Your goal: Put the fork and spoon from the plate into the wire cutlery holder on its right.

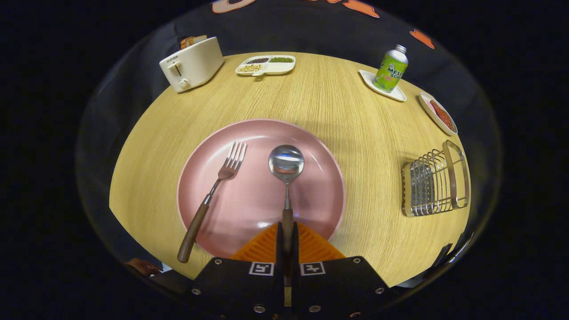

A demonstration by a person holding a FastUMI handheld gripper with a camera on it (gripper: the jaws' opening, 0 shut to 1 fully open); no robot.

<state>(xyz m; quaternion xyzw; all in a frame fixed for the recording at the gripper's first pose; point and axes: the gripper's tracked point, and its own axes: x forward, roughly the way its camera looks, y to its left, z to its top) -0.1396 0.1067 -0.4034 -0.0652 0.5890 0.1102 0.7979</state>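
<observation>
The gripper (287,240) pinches the brown wooden handle of a shiny steel spoon (286,169), whose bowl lies on a round pink plate (249,209) just ahead. A wooden-handled steel fork (213,195) lies across the plate's left side. The silver wire cutlery holder (434,182) stands to the right on the pale wooden table (338,102).

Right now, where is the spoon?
The spoon lies over the pink plate, right of the fork; the gripper is shut on its wooden handle.
</observation>
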